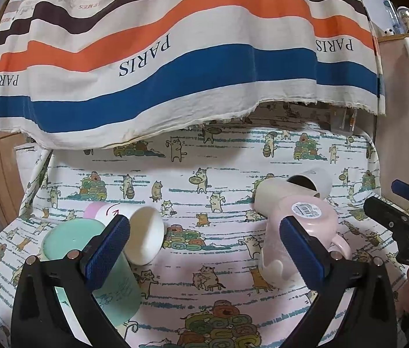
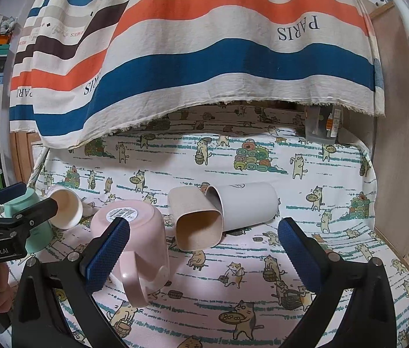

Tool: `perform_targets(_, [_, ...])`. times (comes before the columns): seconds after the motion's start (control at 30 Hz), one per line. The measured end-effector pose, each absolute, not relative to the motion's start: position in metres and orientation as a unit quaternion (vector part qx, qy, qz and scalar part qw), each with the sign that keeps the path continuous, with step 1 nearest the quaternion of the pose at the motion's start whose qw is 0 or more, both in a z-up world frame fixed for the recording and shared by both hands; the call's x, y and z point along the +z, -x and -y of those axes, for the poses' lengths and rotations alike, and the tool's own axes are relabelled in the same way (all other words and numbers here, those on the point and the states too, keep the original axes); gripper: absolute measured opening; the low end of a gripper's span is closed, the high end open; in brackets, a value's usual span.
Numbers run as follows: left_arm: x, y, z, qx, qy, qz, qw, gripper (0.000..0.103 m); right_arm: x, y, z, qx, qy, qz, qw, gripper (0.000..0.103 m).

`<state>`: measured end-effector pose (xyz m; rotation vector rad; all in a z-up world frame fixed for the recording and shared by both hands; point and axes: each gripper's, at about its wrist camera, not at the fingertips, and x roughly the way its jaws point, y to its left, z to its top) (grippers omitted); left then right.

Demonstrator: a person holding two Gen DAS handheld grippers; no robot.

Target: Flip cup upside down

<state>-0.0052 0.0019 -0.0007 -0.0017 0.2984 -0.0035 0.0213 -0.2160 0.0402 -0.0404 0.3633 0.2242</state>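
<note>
Already two cups stand mouth-down on the cat-print cloth [image 2: 262, 304]: our pink mug [image 2: 134, 240], barcode sticker on its upturned base, and the mint cup [image 1: 88, 261] at the left. Three more lie on their sides: a beige cup [image 2: 195, 217] touching a grey cup [image 2: 247, 206] behind the mug, and a white cup [image 1: 143, 235] with a pink band, just beside the mint one. We judge one of these is next.

Our left gripper [image 1: 204, 255] has its fingers spread wide, holding nothing, with the mint cup behind one pad and the mug behind the other. Our right gripper [image 2: 204, 255] is likewise wide and empty, the beige cup's mouth between its fingers but further off.

Trouble could come from the lying cups rolling when nudged, or from a finger clipping the mug's handle and toppling it. The beige and grey pair touch, so lifting one may drag the other.

The striped curtain [image 2: 204, 58] hides the bench's far edge, and our own fingers cover parts of the mint cup and mug.
</note>
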Motion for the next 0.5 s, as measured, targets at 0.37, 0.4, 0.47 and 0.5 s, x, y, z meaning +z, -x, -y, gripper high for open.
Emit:
perform_targets(0.37, [-0.001, 0.0051, -0.0026, -0.001, 0.003, -0.149, 0.989, 0.103, 0.0404, -0.0214, 0.2151, 0.111, 0.02, -0.18, 0.977, 0.103])
perform_targets(0.4, [-0.001, 0.0052, -0.0027, -0.001, 0.003, -0.149, 0.989, 0.103, 0.0404, -0.0214, 0.2151, 0.111, 0.02, -0.18, 0.977, 0.103])
perform_targets(0.47, [-0.001, 0.0051, -0.0027, -0.001, 0.003, -0.149, 0.989, 0.103, 0.0404, -0.0214, 0.2151, 0.111, 0.02, -0.18, 0.977, 0.103])
perform_targets(0.5, [-0.001, 0.0051, -0.0027, -0.001, 0.003, -0.149, 0.989, 0.103, 0.0403, -0.0213, 0.215, 0.111, 0.02, -0.18, 0.977, 0.103])
